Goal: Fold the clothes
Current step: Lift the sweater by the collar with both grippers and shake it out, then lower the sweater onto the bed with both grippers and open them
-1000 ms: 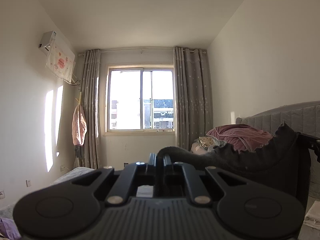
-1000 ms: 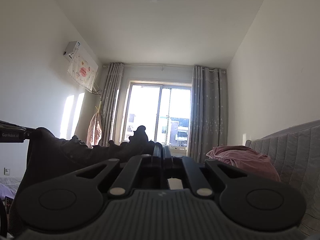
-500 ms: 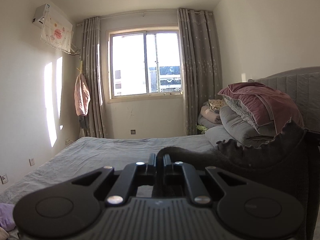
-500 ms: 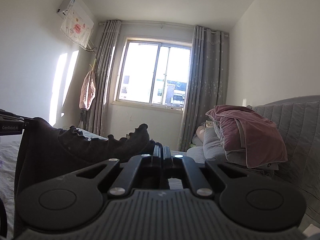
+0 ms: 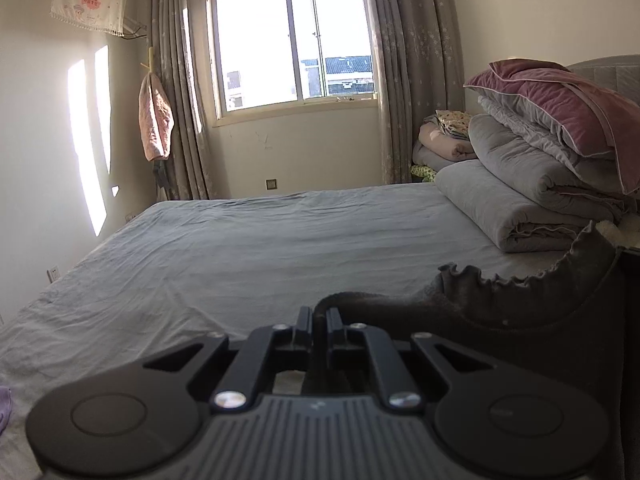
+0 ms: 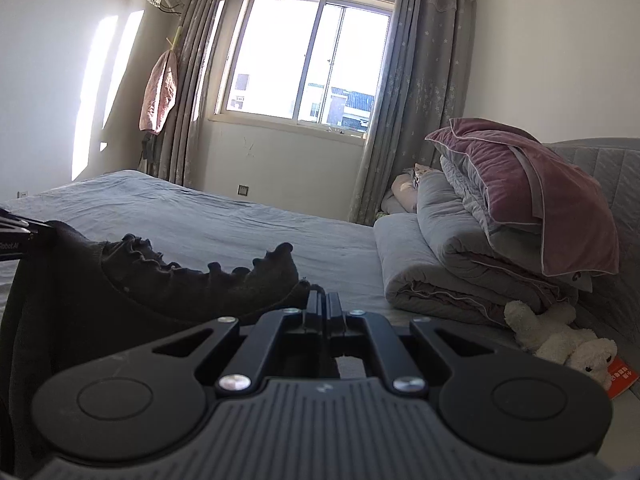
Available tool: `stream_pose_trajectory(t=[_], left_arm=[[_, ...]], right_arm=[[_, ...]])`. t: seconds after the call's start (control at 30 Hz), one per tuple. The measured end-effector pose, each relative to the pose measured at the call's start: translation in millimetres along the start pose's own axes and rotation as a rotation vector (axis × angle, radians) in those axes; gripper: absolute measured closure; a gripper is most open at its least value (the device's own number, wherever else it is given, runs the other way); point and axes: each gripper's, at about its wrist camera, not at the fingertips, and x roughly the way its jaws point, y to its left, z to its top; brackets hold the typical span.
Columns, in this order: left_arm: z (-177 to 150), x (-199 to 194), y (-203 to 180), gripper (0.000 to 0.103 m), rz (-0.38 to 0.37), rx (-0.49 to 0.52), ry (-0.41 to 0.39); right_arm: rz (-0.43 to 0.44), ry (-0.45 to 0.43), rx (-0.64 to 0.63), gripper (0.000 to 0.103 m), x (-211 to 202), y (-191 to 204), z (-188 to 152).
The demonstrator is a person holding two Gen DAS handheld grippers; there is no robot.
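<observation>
A dark grey garment (image 5: 532, 304) with a ruffled edge hangs stretched between my two grippers above the grey bed (image 5: 240, 248). My left gripper (image 5: 319, 314) is shut on one end of it; the cloth runs off to the right in the left wrist view. My right gripper (image 6: 324, 300) is shut on the other end, and the dark grey garment (image 6: 160, 280) spreads to the left there, its lower part hanging out of sight. The left gripper's black tip (image 6: 16, 236) shows at the left edge of the right wrist view.
Folded grey and maroon quilts (image 6: 500, 232) are stacked by the padded headboard (image 6: 600, 176) on the right. A white plush toy (image 6: 560, 340) and an orange booklet (image 6: 620, 374) lie below them. A window (image 5: 292, 36) with curtains faces me. A purple cloth (image 5: 5, 408) lies at the bed's left.
Both grippers have come down and tipped forward with the garment still held between them. The views went from ceiling and window to the bed surface and the quilt stack.
</observation>
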Motion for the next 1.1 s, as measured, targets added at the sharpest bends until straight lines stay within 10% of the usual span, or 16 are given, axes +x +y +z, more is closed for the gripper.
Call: stream_pose_trajectory(t=[0.53,0.87,0.97,1.1], left_arm=[[-85.5,162.7,-21.0,0.096,0.028,0.067,0.274],[-105.6,165.2,-53.3,0.096,0.121,0.262,0.201],[-103.5,157.8,-62.5,0.081,0.147,0.343,0.191],[-93.1,139.5,-52.6,0.027,0.115,0.299,0.200]], right_arm=[[0.049,0.318,-0.080,0.099,145.5,32.3,-96.9],[0.036,0.396,-0.132,0.091,148.1,47.6,-115.5],[0.029,0.413,-0.145,0.081,141.8,48.0,-107.3],[0.057,0.405,-0.123,0.047,114.0,45.9,-96.9]])
